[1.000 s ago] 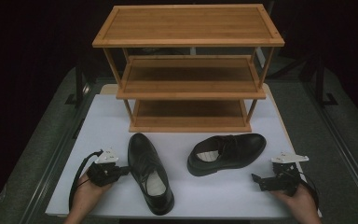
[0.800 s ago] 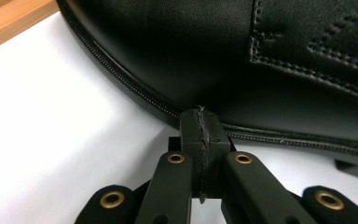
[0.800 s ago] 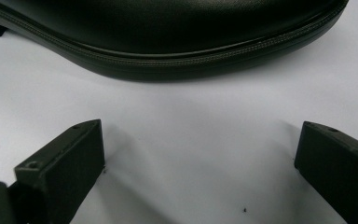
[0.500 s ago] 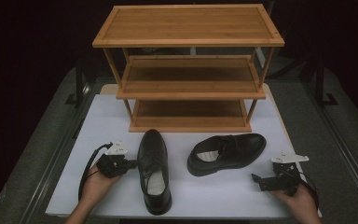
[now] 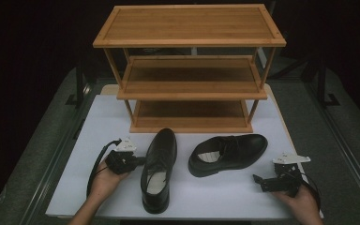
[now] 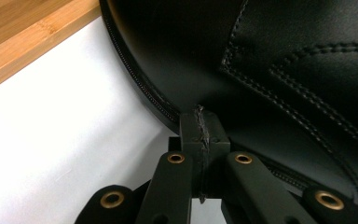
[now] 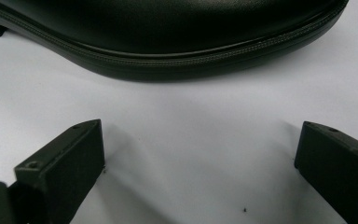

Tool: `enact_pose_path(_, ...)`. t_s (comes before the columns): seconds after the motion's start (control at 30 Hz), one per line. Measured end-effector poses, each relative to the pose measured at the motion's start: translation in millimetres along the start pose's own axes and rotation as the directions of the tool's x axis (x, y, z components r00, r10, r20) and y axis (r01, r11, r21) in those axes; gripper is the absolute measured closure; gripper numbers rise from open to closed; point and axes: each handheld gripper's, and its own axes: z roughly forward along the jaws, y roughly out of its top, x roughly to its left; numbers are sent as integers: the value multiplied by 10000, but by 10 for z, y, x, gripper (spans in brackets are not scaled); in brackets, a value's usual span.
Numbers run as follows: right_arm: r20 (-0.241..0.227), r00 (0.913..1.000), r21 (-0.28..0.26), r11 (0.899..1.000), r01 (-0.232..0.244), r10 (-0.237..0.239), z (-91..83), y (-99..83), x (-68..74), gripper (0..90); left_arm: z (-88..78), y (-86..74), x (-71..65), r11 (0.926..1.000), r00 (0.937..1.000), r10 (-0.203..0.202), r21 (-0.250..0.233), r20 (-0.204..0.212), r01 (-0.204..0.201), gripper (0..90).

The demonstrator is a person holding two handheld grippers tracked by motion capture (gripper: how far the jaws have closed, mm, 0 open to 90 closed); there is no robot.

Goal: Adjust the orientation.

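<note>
- While your two hands rest low on the white table [image 5: 98,117], the bamboo shoe rack [image 5: 190,70] stands at its far side, three shelves high, well beyond both sets of fingers.
- Between your grippers lie two black leather shoes, both on the table in front of the rack.
- Your left shoe [image 5: 158,168] lies lengthwise, toe toward the rack and heel toward you, just to the right of your left gripper [image 5: 139,161].
- Your right shoe [image 5: 227,153] lies crosswise, toe to the right, beyond and to the left of your right gripper [image 5: 258,180].
- Your left gripper's fingers [image 6: 189,130] are pressed together with no gap, and their tips touch the side of the left shoe at the sole's edge.
- Your right gripper's fingers [image 7: 65,163] are spread wide over bare table, holding nothing, with the right shoe's sole straight ahead and apart from them.
</note>
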Motion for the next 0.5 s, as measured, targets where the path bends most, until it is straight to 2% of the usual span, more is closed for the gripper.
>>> enact_pose_path(0.23, -6, 10000, -3, 10000, -2, 2, 0, -1, 1, 11, -18, -12, 8, 10000, 10000, 4, -32, 45, -4, 900)
enact_pose_path(0.47, 1, 10000, 16, 10000, -12, 12, -2, 0, 2, 11, -141, -67, 16, 9996, 9997, -154, -246, 199, 159, 896)
enact_pose_path(0.5, 2, 10000, 13, 10000, -5, 5, -2, 0, 2, 11, -169, -79, 17, 9995, 9997, -176, -268, 161, 180, 848)
